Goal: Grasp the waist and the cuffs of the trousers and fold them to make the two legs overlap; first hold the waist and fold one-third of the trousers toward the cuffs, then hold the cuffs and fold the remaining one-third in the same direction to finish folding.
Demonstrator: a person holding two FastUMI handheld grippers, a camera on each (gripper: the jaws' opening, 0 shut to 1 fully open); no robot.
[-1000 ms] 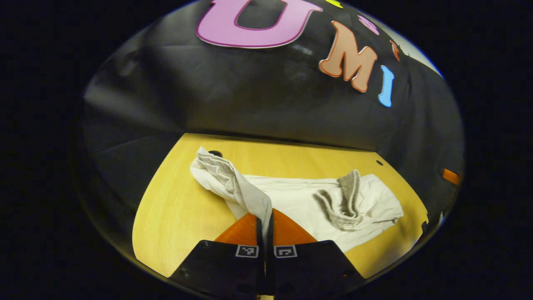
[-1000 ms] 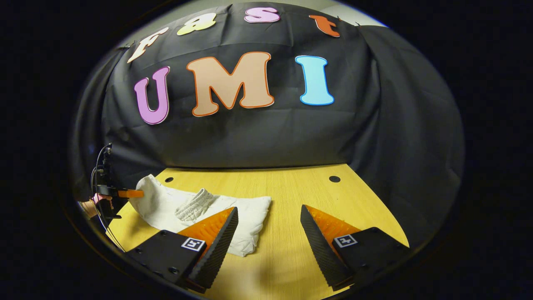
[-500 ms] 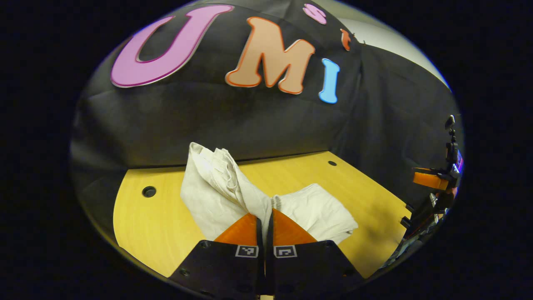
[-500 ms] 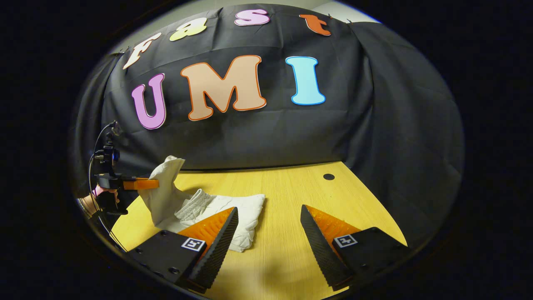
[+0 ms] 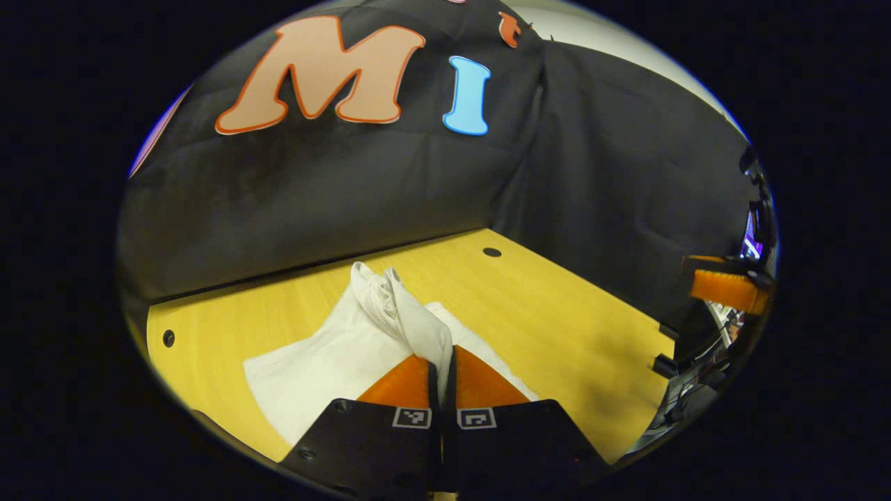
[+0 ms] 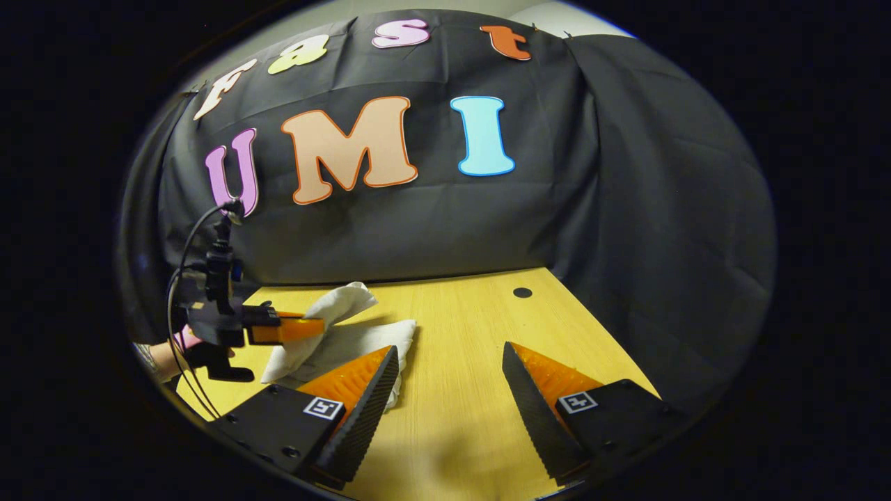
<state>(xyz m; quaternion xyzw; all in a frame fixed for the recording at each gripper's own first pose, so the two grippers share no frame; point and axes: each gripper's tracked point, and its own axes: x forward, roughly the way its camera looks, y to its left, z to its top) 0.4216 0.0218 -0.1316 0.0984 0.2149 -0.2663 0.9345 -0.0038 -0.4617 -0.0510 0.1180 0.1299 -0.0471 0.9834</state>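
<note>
A: Left gripper point(image 5: 443, 362)?
B: Bottom centre, fingers pinched tight on a raised fold of the trousers point(image 5: 334, 355) (rest lies on the table point(image 5: 571, 327)).
A: Right gripper point(image 6: 451, 390)?
B: Lower frame, spread wide, holding nothing.

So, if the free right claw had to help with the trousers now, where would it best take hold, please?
Probably the folded edge of the trousers lying flat on the table, nearest the open right claw. Come in low from the bare table side, one finger sliding under. The left claw already pinches the raised end, so that part is taken.
</note>
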